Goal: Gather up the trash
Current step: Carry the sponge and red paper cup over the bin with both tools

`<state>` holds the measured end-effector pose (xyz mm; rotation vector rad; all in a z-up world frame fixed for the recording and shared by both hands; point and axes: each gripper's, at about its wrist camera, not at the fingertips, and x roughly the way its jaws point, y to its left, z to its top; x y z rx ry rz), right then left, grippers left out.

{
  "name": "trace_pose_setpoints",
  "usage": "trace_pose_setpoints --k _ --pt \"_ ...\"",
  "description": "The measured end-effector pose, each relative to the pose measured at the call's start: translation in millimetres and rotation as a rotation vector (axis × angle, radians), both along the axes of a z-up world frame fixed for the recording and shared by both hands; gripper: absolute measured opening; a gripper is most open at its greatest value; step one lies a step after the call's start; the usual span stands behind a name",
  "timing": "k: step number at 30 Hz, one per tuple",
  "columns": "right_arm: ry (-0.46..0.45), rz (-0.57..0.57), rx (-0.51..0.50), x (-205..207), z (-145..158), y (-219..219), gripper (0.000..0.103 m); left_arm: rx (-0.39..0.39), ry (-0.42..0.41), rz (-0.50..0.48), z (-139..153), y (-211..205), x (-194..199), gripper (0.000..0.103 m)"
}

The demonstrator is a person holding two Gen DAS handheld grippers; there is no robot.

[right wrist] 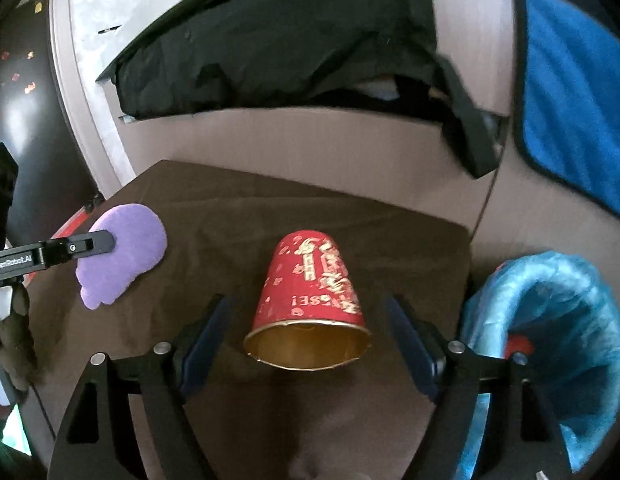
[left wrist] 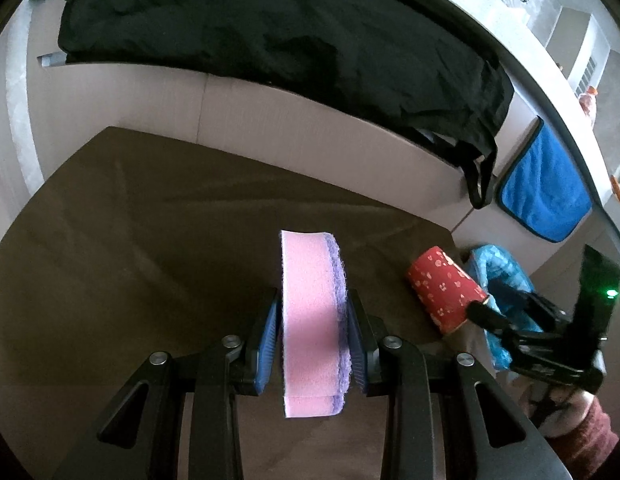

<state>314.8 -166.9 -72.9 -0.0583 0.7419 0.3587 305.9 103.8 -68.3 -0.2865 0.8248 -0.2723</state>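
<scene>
Brown cloth [right wrist: 214,216] covers the table: left gripper [left wrist: 313,332] clamps a pink-and-purple sponge [left wrist: 308,320]; right gripper [right wrist: 308,344], fingers wide, straddles a toppled red paper cup [right wrist: 310,292].

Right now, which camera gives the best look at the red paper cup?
The right wrist view: the red paper cup lies on its side between the open fingers, gold mouth facing the camera. The left wrist view shows it small, off to the side, partly hidden by the right gripper.

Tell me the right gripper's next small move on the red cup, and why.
Probably ease the right gripper forward and close on the red paper cup. The cup lies on its side on the brown cloth, its open mouth toward the camera, between wide-open jaws that don't touch it. The blue-lined bin waits just right of it.
</scene>
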Motion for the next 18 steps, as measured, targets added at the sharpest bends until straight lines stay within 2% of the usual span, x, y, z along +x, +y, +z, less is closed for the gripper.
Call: trace_pose_setpoints --k 3,6,8,13,18 --pt "0.019 -0.014 -0.052 13.6 -13.7 9.2 0.078 0.009 0.006 0.001 -0.4 -1.2 -0.9 0.033" --pt "0.087 -0.008 -0.025 26.1 -24.6 14.0 0.077 0.014 0.011 0.013 -1.1 0.3 -1.6 0.033" --pt "0.104 -0.008 -0.002 28.0 -25.4 13.3 0.069 0.018 0.008 0.02 -0.2 0.5 -2.2 0.033" --pt "0.08 0.023 0.073 17.1 -9.0 5.7 0.061 0.029 -0.026 0.026 9.7 -3.4 -7.0 0.033" --pt "0.015 0.021 0.09 0.8 24.9 -1.6 0.06 0.029 -0.085 0.003 33.0 -16.2 -13.8 0.033"
